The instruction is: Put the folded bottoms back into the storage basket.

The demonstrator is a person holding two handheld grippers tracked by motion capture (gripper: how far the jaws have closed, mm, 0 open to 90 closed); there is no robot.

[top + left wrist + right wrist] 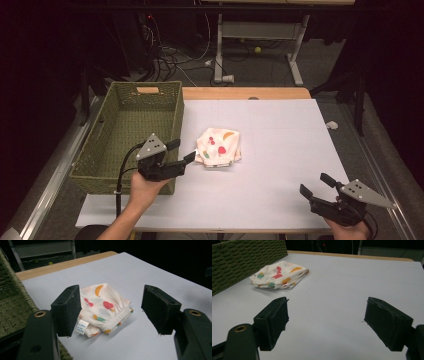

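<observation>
left gripper closing in on the folded cloth

the left gripper (181,151) is hovering with its jaws standing wide, just beside the folded cloth (218,147), nothing between the pads. the cloth is lying on the desk (280,165) beside the right wall of the basket (131,131), toward the desk's left edge. it is looking soft, light and floppy, so pinching the thick folded edge near the waistband should be keeping the layers together. the right gripper (317,186) is resting wide and empty at the near right corner.
</observation>
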